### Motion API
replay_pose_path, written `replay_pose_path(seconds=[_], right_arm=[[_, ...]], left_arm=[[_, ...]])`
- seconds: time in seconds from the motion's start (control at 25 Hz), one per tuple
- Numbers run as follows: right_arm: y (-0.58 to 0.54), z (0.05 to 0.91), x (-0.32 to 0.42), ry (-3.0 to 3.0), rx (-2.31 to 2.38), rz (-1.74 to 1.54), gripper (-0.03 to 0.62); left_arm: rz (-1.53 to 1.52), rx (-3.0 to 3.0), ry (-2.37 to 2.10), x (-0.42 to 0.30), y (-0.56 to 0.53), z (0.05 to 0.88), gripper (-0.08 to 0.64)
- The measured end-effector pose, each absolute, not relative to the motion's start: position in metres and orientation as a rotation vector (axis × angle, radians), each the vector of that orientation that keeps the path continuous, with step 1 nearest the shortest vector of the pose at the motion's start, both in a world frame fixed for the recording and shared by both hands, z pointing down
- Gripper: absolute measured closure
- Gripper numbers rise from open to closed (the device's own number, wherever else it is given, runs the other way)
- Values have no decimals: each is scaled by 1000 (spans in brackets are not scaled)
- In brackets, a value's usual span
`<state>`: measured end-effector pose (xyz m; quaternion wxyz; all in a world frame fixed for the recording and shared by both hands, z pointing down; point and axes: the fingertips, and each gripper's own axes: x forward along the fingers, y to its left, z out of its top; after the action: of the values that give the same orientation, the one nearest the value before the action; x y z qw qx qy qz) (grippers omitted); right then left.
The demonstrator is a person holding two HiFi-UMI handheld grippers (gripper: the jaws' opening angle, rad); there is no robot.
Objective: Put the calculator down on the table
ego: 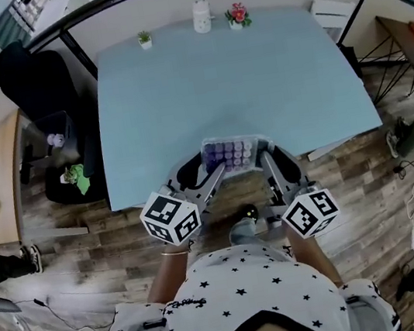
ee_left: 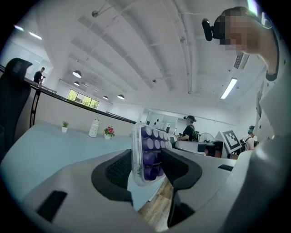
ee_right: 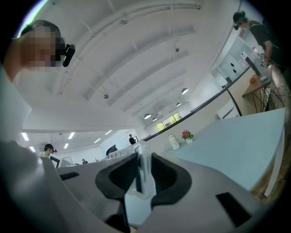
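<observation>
The calculator point(ego: 228, 153), a pale clear-edged case with rows of purple keys, is held over the near edge of the light blue table point(ego: 224, 79). My left gripper point(ego: 218, 169) is shut on its left end, and my right gripper point(ego: 263, 161) is shut on its right end. In the left gripper view the calculator point(ee_left: 148, 152) stands between the dark pads, keys facing right, with the left gripper point(ee_left: 145, 169) closed on it. In the right gripper view the calculator point(ee_right: 144, 175) shows edge-on, pinched by the right gripper point(ee_right: 143, 178).
At the table's far edge stand a small green plant point(ego: 144, 39), a white jar point(ego: 201, 15) and a pot of pink flowers point(ego: 238, 16). A black office chair point(ego: 35, 79) is at the far left. Wooden floor lies under me.
</observation>
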<state>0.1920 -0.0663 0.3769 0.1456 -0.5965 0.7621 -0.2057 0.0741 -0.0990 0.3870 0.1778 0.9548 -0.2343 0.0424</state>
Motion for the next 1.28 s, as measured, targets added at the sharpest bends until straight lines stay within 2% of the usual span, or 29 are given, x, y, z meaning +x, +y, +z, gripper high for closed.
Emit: replay_pose_path(seconds=[0.52,1.28], right_arm=[[-98,384,234,2287,-1613,-606,506],[-177,418,215,2339,-1614,-739,505]], left_arm=[[102,2674,-797,112,-119,392,350],[156,2565,-843,93,-191,427,350]])
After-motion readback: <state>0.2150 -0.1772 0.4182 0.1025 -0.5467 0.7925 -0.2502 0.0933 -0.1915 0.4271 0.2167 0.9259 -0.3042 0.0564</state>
